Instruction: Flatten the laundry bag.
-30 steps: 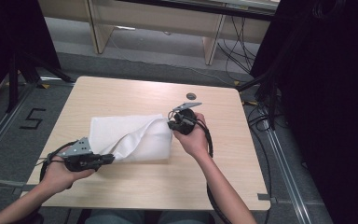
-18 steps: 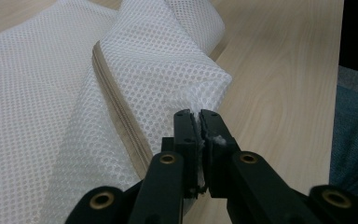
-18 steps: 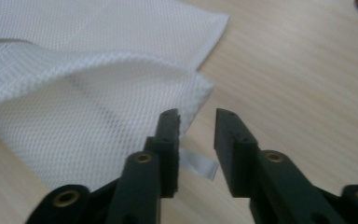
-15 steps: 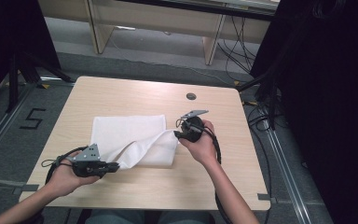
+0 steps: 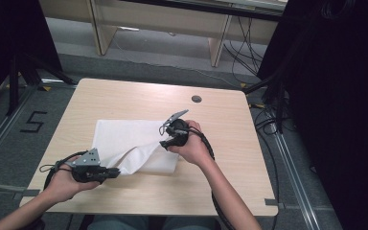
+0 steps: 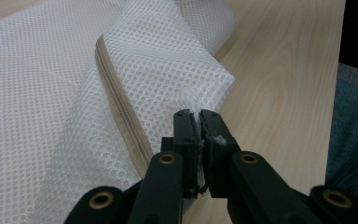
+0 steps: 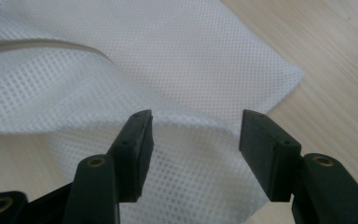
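Observation:
A white mesh laundry bag (image 5: 124,141) with a beige zipper (image 6: 121,116) lies partly folded on the wooden table (image 5: 220,187). My left gripper (image 5: 117,171) sits at the front left, shut on a corner of the mesh bag (image 6: 177,60), which rises from the pinched jaws. My right gripper (image 5: 163,143) hovers at the bag's right side. Its jaws have just been opening and now stand wide apart over the mesh bag (image 7: 191,70); the pads press on nothing.
A small dark round grommet (image 5: 196,98) is set in the table toward the back right. Black cables trail from both grippers. Desk legs and cables stand on the floor beyond the table's far edge.
The right gripper came down and toward the near side, and let go of the bag corner it held up. The raised fold has dropped lower. The left hand has barely moved.

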Demonstrator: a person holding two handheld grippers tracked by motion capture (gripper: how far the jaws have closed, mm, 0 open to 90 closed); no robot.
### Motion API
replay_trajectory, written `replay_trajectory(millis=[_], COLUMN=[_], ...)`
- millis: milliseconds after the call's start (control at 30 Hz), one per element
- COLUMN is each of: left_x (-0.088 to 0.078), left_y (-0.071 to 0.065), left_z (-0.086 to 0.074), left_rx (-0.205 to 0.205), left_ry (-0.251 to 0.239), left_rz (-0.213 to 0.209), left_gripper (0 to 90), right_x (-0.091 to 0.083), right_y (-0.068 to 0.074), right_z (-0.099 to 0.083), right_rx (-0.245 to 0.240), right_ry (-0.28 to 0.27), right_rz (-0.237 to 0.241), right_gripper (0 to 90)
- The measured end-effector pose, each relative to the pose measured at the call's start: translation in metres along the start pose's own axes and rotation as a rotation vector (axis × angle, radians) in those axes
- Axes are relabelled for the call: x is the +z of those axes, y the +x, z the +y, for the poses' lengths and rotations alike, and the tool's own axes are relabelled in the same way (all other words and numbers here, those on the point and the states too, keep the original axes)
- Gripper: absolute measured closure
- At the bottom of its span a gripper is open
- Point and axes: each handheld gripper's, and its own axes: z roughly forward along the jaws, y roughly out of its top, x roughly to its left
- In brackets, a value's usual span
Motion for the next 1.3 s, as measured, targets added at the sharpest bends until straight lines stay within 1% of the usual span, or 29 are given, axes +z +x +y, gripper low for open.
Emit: replay_trajectory(millis=[33, 67, 133, 233, 267, 333, 367, 400, 433, 467, 500, 533, 567, 600, 633, 667, 700, 733, 767, 800, 867, 967, 1000, 1067, 1100, 1133, 1200, 1233, 1300], left_x=[0.000, -0.001, 0.000, -0.001, -0.002, -0.002, -0.003, -0.003, -0.002, -0.003, -0.003, -0.002, -0.001, -0.002, -0.001, -0.001, -0.001, -0.001, -0.002, 0.000, 0.001, 0.001, 0.001, 0.001, 0.001, 0.001, 0.001, 0.001, 0.001], left_y=[0.000, 0.001, 0.001, 0.001, 0.000, 0.002, 0.003, 0.001, 0.000, 0.000, 0.001, 0.002, 0.002, 0.001, 0.001, 0.003, 0.003, 0.003, 0.004, 0.001, 0.003, 0.003, 0.002, 0.003, 0.003, 0.003, 0.003, 0.003, 0.003], left_z=[0.000, 0.000, 0.000, 0.000, 0.000, -0.001, 0.000, -0.001, -0.002, -0.002, -0.002, -0.002, -0.003, -0.003, -0.003, -0.004, -0.004, -0.003, -0.003, -0.005, -0.004, -0.005, -0.006, -0.005, -0.005, -0.005, -0.005, -0.005, -0.006], left_rx=[0.008, 0.036, 0.030, 0.025, 0.000, 0.024, 0.032, 0.007, -0.003, 0.011, 0.024, 0.029, 0.033, 0.010, 0.023, 0.039, 0.037, 0.039, 0.048, 0.006, 0.036, 0.034, 0.010, 0.036, 0.042, 0.041, 0.036, 0.034, 0.029], left_ry=[0.000, 0.012, 0.008, -0.006, -0.002, -0.010, 0.005, 0.008, -0.008, 0.004, 0.012, 0.012, 0.019, 0.029, 0.022, 0.028, 0.028, 0.038, 0.048, 0.034, 0.040, 0.048, 0.048, 0.046, 0.054, 0.053, 0.047, 0.047, 0.047], left_rz=[0.000, 0.009, 0.002, -0.019, -0.020, -0.014, -0.020, -0.021, -0.024, -0.014, -0.026, -0.020, -0.016, -0.019, -0.011, -0.019, -0.019, -0.023, -0.020, -0.017, -0.019, -0.018, -0.017, -0.017, -0.014, -0.015, -0.018, -0.017, -0.015], left_gripper=[85.2, 85.3, 85.2, 85.2, 85.2, 85.2, 85.2, 85.2, 85.2, 85.2, 85.1, 85.1, 85.1, 85.1, 85.1, 85.1, 85.1, 85.1, 85.1, 85.1, 85.1, 85.1, 85.1, 85.1, 85.1, 85.0, 85.0, 85.1, 85.0], right_x=[0.002, 0.003, 0.005, 0.009, 0.010, 0.009, 0.010, 0.009, 0.010, 0.011, 0.012, 0.013, 0.016, 0.017, 0.018, 0.020, 0.021, 0.022, 0.023, 0.025, 0.027, 0.029, 0.029, 0.032, 0.033, 0.036, 0.039, 0.042, 0.045], right_y=[-0.002, -0.002, -0.003, -0.006, -0.007, -0.010, -0.013, -0.015, -0.017, -0.019, -0.020, -0.021, -0.023, -0.023, -0.024, -0.026, -0.028, -0.029, -0.028, -0.029, -0.028, -0.026, -0.026, -0.023, -0.021, -0.021, -0.017, -0.017, -0.013], right_z=[0.000, -0.001, -0.003, -0.007, -0.008, -0.010, -0.011, -0.012, -0.012, -0.013, -0.014, -0.015, -0.017, -0.018, -0.019, -0.021, -0.022, -0.022, -0.023, -0.023, -0.023, -0.019, -0.018, -0.016, -0.015, -0.014, -0.013, -0.012, -0.011], right_rx=[-0.026, -0.018, -0.016, -0.031, -0.023, 0.027, 0.030, 0.037, 0.029, 0.015, 0.010, 0.021, 0.010, 0.032, 0.050, 0.057, 0.074, 0.067, 0.081, 0.060, 0.058, 0.044, 0.034, 0.013, 0.017, -0.004, -0.011, -0.042, -0.037], right_ry=[-0.001, 0.004, 0.010, 0.025, 0.026, 0.037, 0.035, 0.042, 0.049, 0.055, 0.073, 0.089, 0.101, 0.109, 0.110, 0.105, 0.099, 0.093, 0.104, 0.106, 0.112, 0.109, 0.107, 0.103, 0.111, 0.100, 0.100, 0.099, 0.111], right_rz=[-0.013, -0.012, -0.015, -0.040, -0.048, -0.059, -0.063, -0.064, -0.066, -0.072, -0.063, -0.064, -0.057, -0.054, -0.053, -0.053, -0.042, -0.038, -0.037, -0.036, -0.030, -0.022, -0.022, -0.024, -0.015, -0.013, -0.001, 0.001, 0.007], right_gripper=[44.9, 44.3, 43.0, 40.3, 40.1, 39.1, 38.9, 38.8, 38.7, 39.0, 39.0, 38.8, 38.4, 38.4, 38.0, 37.8, 37.9, 37.9, 37.9, 38.0, 38.2, 38.4, 38.5, 38.8, 39.2, 39.7, 41.7, 44.3, 51.7])
